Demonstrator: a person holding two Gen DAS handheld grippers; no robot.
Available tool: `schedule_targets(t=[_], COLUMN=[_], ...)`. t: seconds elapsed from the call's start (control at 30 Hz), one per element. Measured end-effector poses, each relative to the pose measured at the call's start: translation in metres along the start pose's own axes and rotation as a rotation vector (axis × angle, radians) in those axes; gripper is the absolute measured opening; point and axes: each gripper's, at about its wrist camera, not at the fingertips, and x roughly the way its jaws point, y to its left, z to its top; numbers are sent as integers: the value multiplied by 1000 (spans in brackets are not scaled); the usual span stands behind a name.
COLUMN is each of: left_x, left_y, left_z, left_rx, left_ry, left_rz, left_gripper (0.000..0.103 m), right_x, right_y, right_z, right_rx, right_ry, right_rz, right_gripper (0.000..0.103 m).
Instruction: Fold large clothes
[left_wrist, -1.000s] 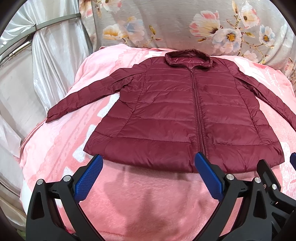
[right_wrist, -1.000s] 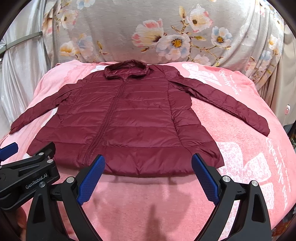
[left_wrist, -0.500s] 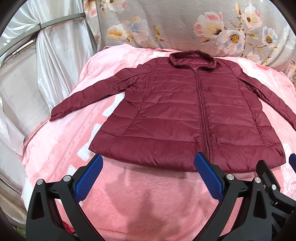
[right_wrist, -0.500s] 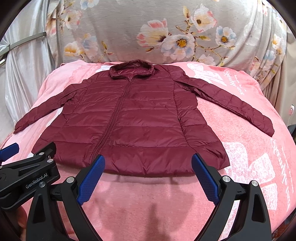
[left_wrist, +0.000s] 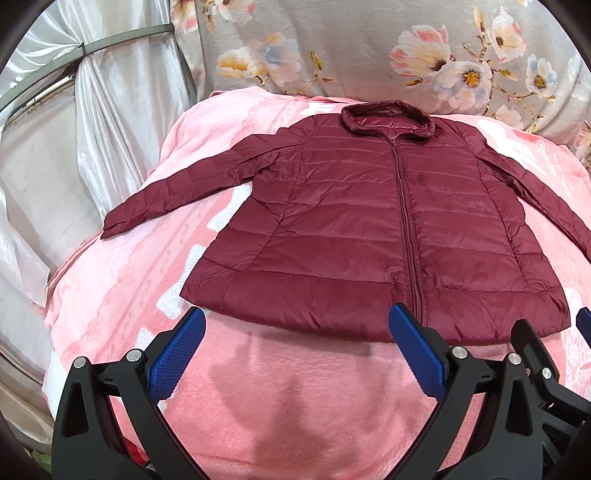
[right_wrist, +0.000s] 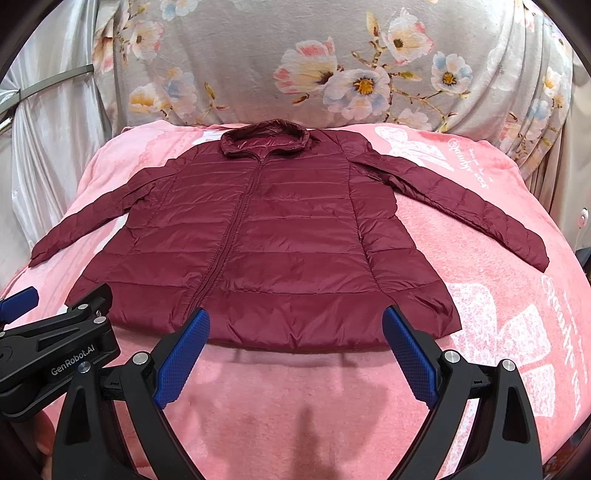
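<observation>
A dark red quilted puffer jacket (left_wrist: 369, 229) lies flat and zipped on a pink blanket (left_wrist: 295, 387), collar at the far end, both sleeves spread out to the sides. It also shows in the right wrist view (right_wrist: 280, 240). My left gripper (left_wrist: 295, 336) is open and empty, just short of the jacket's hem, left of the zipper. My right gripper (right_wrist: 295, 332) is open and empty at the hem, right of the zipper. The left gripper's body (right_wrist: 55, 354) shows at the lower left of the right wrist view.
A grey floral cloth (right_wrist: 332, 74) hangs behind the bed. White shiny curtains (left_wrist: 92, 129) with a metal rail stand on the left. The pink blanket (right_wrist: 498, 314) drops off at its left and right edges.
Both grippers have shifted slightly, so the jacket sits a little lower and further right in the left view. Both stay open and empty. The jacket has not moved.
</observation>
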Motion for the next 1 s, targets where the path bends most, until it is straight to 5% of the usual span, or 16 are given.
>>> schedule_targets(t=[1.0], left_x=[-2], left_y=[3], left_z=[1], left_rx=[-3], left_ry=[0], left_rz=[-2], left_gripper=[97], right_x=[-3], right_y=[-1], right_z=[2], right_rx=[5], right_ry=[0], right_rz=[3], right_gripper=[93])
